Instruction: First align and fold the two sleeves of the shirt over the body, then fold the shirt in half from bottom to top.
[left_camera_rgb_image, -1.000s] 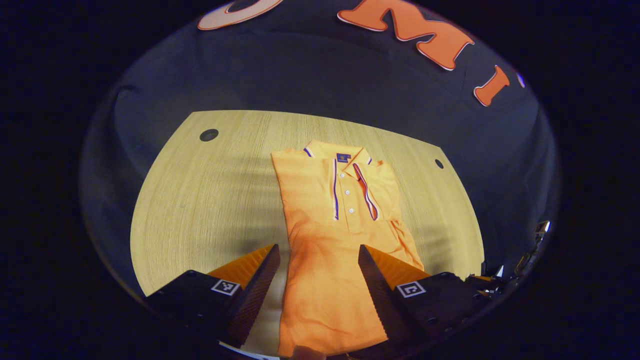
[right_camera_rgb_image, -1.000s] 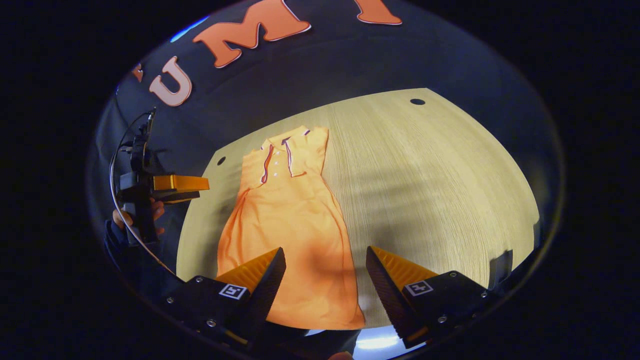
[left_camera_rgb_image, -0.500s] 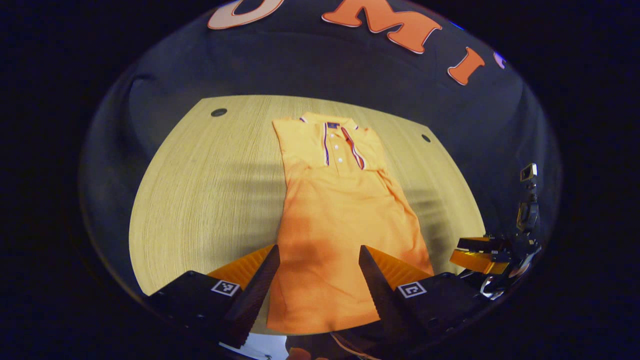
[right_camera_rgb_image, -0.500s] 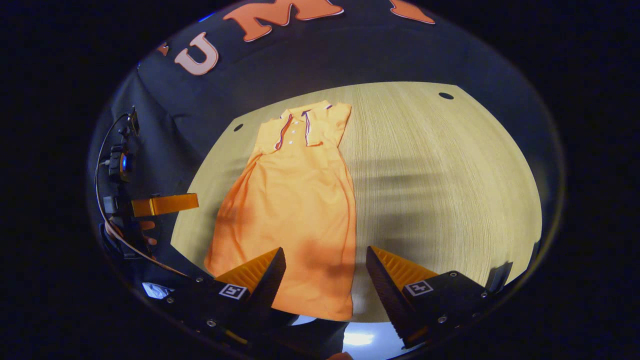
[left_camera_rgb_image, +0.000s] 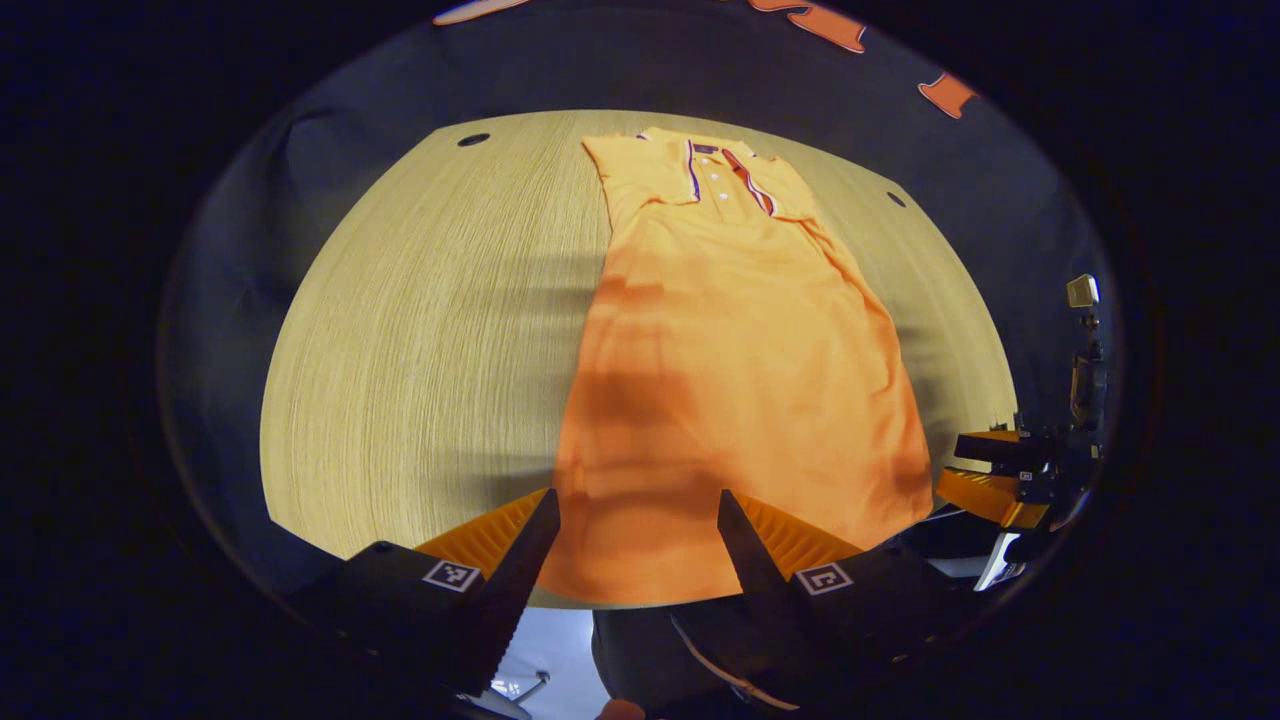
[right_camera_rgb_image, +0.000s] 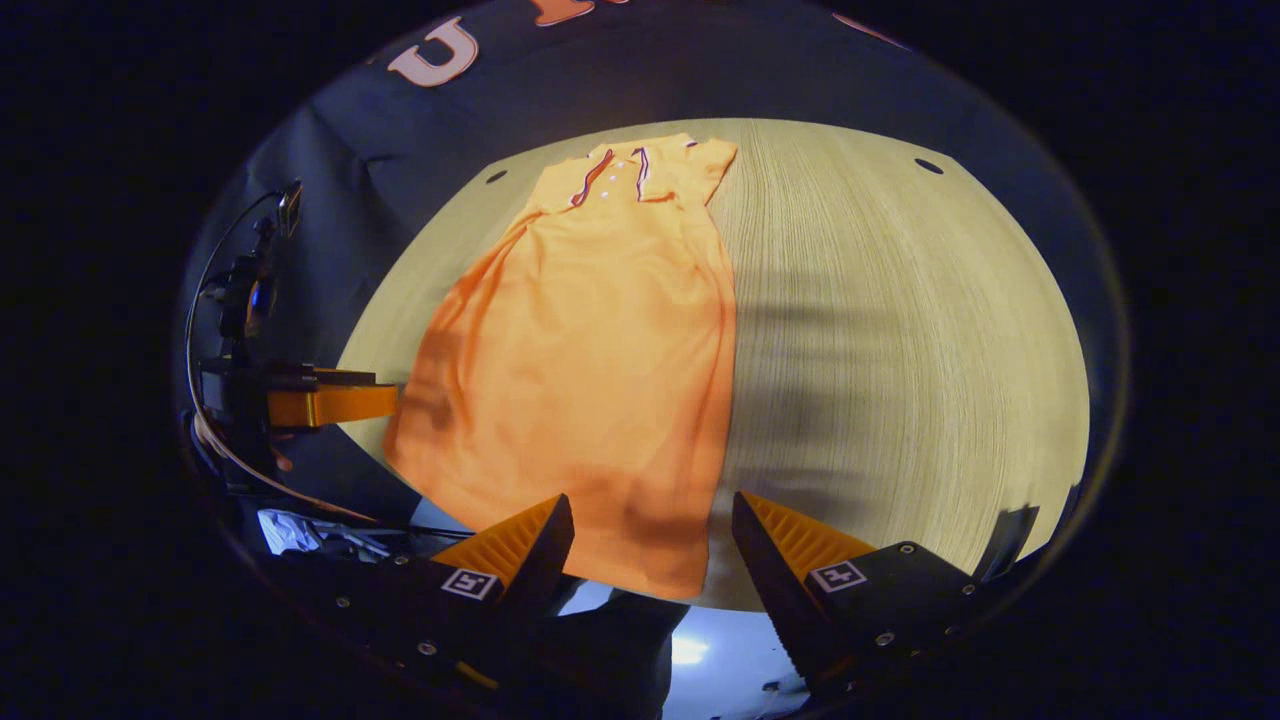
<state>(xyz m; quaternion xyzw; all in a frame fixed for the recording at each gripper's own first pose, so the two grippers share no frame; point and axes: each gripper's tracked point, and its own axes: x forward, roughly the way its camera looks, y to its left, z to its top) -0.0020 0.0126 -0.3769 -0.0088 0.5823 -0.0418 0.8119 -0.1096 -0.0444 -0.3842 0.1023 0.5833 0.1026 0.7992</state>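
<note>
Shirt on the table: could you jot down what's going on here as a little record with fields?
shirt: orange polo, lying flat, sleeves already folded over the body
collar: at the far end, buttons facing up
bottom hem: at the near table edge, not yet folded up
table: pale wood
left gripper: open, above the hem
right gripper: open, above the hem's corner

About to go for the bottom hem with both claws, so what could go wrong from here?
1. The shirt has its hem right at the near edge of the table. A low approach may hit the edge or drag the hem off.
2. The sleeves are already folded in, so uneven lifting could pull them loose.
3. The left claw and right claw are both open near the hem, and pinching the top layer alone would skew the fold.
</note>
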